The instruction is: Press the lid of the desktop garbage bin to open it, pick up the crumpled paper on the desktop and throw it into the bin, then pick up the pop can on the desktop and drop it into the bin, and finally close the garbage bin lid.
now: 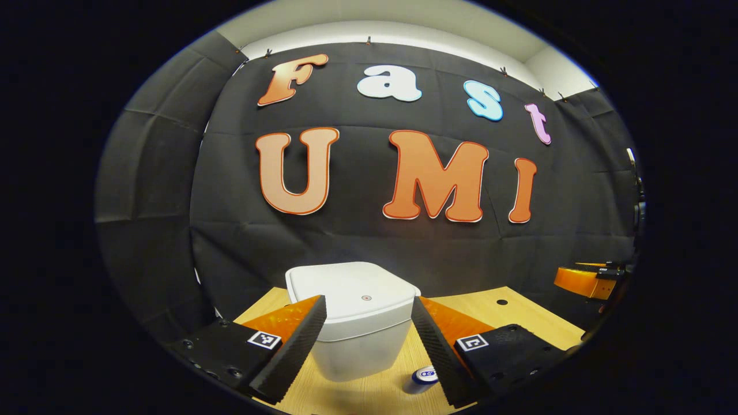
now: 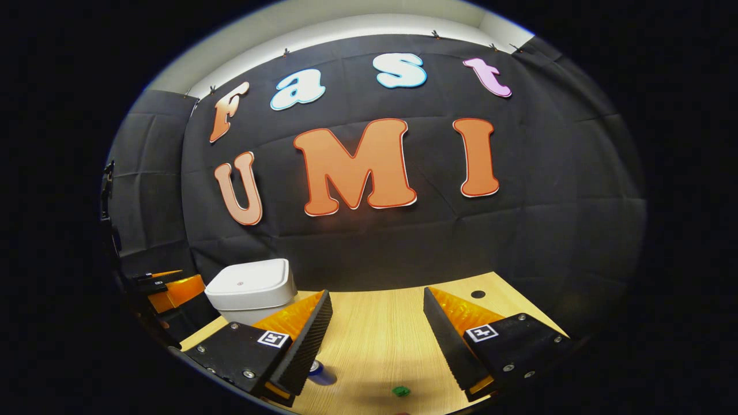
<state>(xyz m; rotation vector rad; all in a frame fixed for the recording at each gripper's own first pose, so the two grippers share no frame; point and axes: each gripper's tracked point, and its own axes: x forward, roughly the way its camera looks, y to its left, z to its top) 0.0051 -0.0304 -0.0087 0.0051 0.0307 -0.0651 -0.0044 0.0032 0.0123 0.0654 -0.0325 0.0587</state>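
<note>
Left gripper (image 1: 369, 340) jaws spread wide, nothing held, framing the white garbage bin (image 1: 353, 320) just ahead; lid (image 1: 351, 288) down. Pop can (image 1: 422, 377) upright beside the bin, near the right finger. Right gripper (image 2: 377, 337) also open and empty above the wooden desktop (image 2: 375, 328). Small green bit (image 2: 400, 391) on the wood, possibly the paper, too small to tell.

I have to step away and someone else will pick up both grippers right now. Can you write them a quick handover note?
Left gripper: jaws open, holding nothing, facing the bin.
Right gripper: jaws open, holding nothing, over bare table.
The bin is at the back of the table, lid closed.
The can lies in front of the bin.
I cannot make out the crumpled paper.
Done: nothing yet, by the look of it.
Left: press lid open, bin the paper, then the can, close lid.
</note>
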